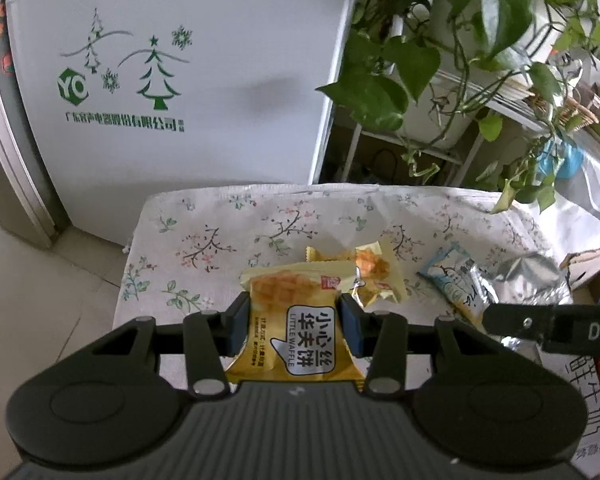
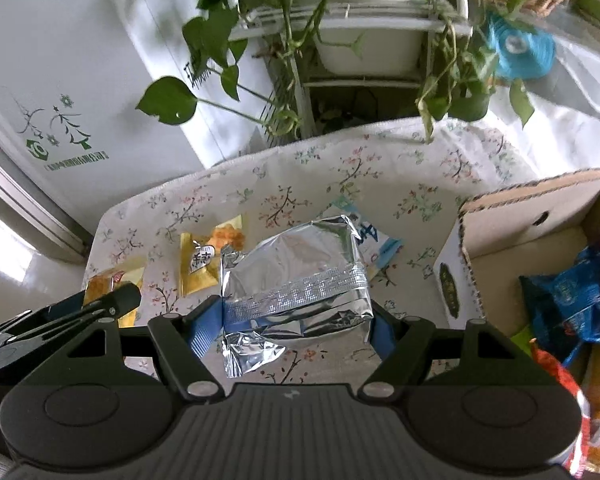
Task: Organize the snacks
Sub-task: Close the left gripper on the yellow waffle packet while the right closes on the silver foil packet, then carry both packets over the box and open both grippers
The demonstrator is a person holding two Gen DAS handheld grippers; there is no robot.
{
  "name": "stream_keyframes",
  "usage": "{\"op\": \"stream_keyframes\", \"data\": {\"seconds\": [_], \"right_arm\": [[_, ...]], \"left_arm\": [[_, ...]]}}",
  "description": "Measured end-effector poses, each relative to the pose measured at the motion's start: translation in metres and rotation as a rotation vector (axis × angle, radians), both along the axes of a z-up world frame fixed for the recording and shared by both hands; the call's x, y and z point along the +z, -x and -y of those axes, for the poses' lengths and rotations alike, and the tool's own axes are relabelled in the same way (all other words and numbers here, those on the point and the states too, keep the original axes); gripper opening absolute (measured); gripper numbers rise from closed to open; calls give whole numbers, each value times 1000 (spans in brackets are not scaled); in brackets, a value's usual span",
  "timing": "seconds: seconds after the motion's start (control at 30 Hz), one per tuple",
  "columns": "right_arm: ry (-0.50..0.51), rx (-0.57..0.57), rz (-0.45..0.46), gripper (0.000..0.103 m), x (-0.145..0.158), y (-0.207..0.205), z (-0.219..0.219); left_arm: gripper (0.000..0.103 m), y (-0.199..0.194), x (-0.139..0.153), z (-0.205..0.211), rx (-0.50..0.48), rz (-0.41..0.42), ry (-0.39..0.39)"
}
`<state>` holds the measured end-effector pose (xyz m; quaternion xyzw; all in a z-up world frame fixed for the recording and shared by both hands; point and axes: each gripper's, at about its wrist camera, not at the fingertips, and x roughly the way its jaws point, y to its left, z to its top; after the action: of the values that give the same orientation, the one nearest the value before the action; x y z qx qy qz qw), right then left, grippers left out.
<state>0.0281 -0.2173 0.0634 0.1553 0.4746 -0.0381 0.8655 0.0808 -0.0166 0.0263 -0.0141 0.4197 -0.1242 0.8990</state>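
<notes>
**Ana:** Left wrist view first: the waffle packet (image 1: 296,332) sits between the blue pads (image 1: 350,326) of the left gripper (image 1: 295,322), which is clamped on its waist; the wrapper pinches in where the pads meet it. It looks lifted a little above the floral tablecloth (image 1: 204,240).

**Ben:** And the other hand?

**Ana:** Right wrist view shows the right gripper (image 2: 296,320) closed on the silver foil bag (image 2: 300,280), pads pressing both sides near the embossed seam band. Two more snacks lie on the cloth: a small yellow packet (image 2: 208,260) to the left and a light blue packet (image 2: 374,246) partly hidden behind the foil bag.

**Ben:** Where should they go?

**Ana:** My guess is the cardboard box (image 2: 512,216) on the right, which already holds a dark blue packet (image 2: 572,300) and others. To do it well, I'd keep the squeeze light, since waffles crumble and an air-filled foil bag can slip or pop. Carry the foil bag over the box wall before letting go, and send the right hand first so the left doesn't cross it.

**Ben:** How are the hands posed?

**Ana:** Both grippers point forward over the table, tilted down, fingers roughly level. They're side by side and close: each one's finger shows at the edge of the other's view. Beyond the table stand a white fridge (image 1: 180,80) and a trailing pothos (image 1: 440,52).
</notes>
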Motion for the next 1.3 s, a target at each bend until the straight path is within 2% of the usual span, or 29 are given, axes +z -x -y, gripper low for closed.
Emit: {"op": "stream_keyframes", "data": {"seconds": [0.2,0.63,0.87,1.3], "right_arm": [[-20,-2,24,80,8,8,2],[-55,-34,104,80,34,39,5],[-42,-46,126,80,40,45,15],[-20,-137,182,80,55,73,67]], "left_arm": [[45,6,3,4,-13,1,-10],[46,20,16,11,-2,-4,21],[46,29,21,21,-9,2,43],[46,56,29,68,-144,47,54]]}}
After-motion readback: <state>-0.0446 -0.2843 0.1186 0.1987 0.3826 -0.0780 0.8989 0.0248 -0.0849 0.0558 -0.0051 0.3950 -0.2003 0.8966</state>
